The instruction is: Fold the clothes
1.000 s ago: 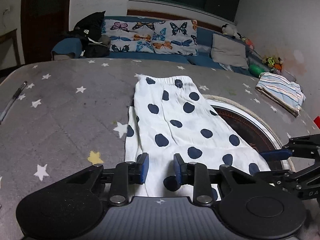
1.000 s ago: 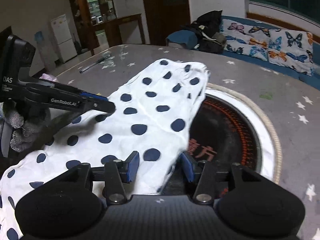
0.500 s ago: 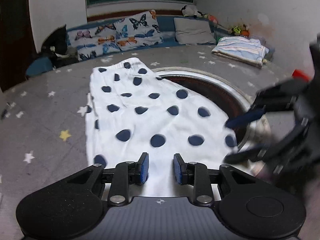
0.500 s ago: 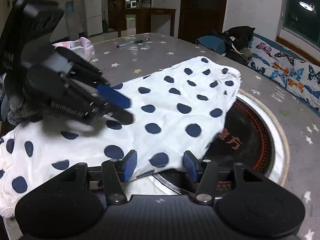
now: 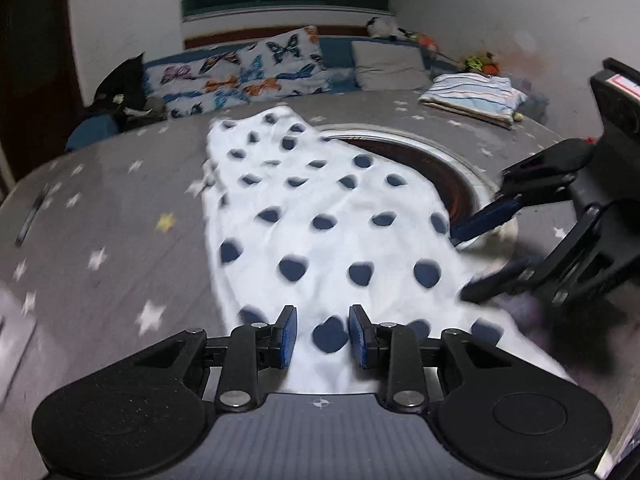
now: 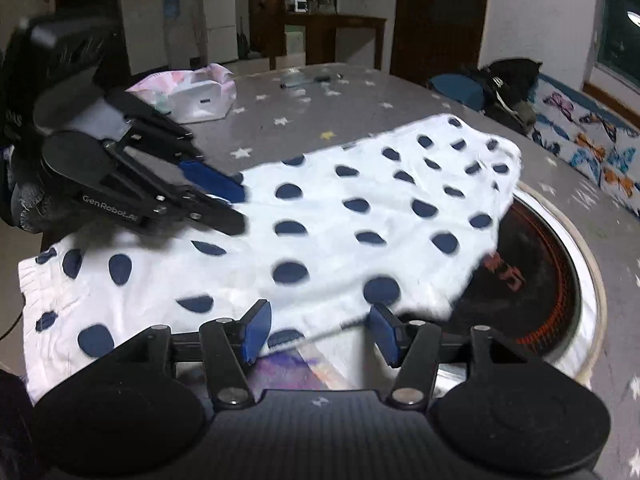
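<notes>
Item: polka-dot garment (image 5: 320, 216), frame centre, spread on star-print table (image 5: 120, 208), partly over round inset (image 6: 552, 280). Left gripper (image 5: 323, 336) parted, pinching nothing; right gripper (image 6: 320, 330) opening, hem between, unpinched. Risk: hem slips, fold bunches

"GenRobot.AI" on left gripper (image 6: 230, 200); red characters on hotplate (image 6: 532, 280), unreadable.

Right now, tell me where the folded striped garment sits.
In the left wrist view, the folded striped garment lies at the table's far right edge, beyond the round burner, in front of the grey cushion.
</notes>
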Available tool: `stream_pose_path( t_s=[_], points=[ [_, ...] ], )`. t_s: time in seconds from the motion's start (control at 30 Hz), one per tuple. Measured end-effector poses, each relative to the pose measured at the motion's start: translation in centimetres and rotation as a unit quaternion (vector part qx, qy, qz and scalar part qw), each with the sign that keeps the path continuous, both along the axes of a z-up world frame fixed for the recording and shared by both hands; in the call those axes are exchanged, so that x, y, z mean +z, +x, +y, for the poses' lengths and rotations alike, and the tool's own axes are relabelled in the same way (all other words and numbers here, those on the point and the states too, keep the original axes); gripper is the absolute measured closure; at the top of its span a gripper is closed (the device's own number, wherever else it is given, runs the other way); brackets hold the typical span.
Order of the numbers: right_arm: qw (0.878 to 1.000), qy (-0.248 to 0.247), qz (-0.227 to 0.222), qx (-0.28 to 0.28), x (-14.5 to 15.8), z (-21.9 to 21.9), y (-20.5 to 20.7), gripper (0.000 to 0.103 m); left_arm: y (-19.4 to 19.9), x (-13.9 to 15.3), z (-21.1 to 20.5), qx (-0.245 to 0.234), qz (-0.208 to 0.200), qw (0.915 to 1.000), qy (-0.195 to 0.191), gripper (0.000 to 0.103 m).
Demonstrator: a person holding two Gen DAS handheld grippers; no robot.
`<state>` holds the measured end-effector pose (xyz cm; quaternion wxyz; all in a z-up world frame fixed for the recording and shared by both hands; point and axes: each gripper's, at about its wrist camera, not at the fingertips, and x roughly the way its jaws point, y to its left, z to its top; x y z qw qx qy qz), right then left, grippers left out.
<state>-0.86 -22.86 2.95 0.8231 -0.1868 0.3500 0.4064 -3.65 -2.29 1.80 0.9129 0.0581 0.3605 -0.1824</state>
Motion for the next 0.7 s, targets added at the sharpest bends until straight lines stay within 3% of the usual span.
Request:
stream_pose_path(
  t_s=[0.13, 0.3, 0.5, 0.7],
  points=[
    [1.000, -0.005, -0.008, -0.011, 0.8, -0.4, -0.4, 0.046, -1.0, 0.8, 0.7, 0.020, -0.013, 0.9997, -0.011, 0.071],
    [1.000, 0.026, 0.005, 0.007, 1.9, 0.3, -1.6, 0.046, -2.9, 1.8, 0.5, 0.020, -0.025, 0.9990, -0.030, 0.072],
    [0.999, -0.005, 0.008, 0.054, 0.3, 1.8, -4.3, 0.046, -4.4, 0.1, 0.5, 0.022, -0.016, 0.9996, 0.002, 0.072],
    [0.999, -0.016, 0.018, 0.033, 0.7, 0.7, -4.8, 0.049, -4.8, 0.6, 0.7, 0.028, -0.026, 0.9993, 0.001, 0.072]
  ],
)
